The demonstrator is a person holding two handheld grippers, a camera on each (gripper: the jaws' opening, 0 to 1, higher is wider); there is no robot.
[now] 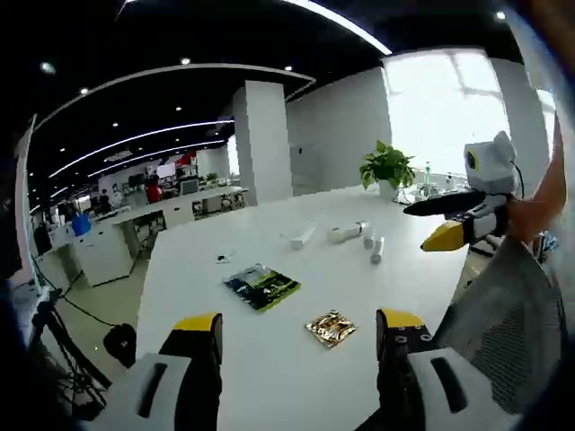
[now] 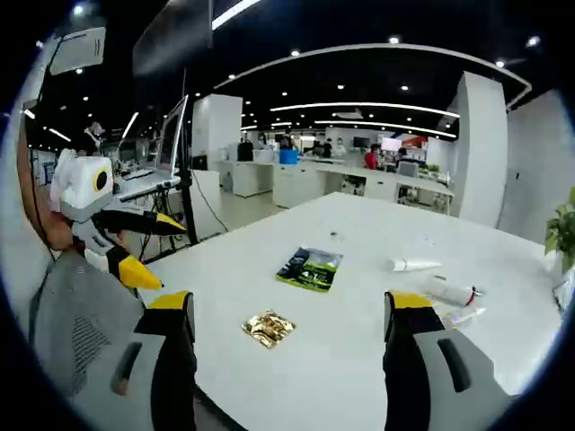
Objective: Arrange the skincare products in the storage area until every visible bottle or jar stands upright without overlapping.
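Tubes (image 1: 359, 235) lie flat on table (image 1: 269, 359), at 1 o'clock from spread, empty left gripper (image 1: 301, 337); right gripper (image 2: 283, 314), spread and empty, looks nearer.

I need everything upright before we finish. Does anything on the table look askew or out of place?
Yes. The white tubes and bottles lie on their sides, scattered across the white table. A green packet and gold packet lie flat nearer.
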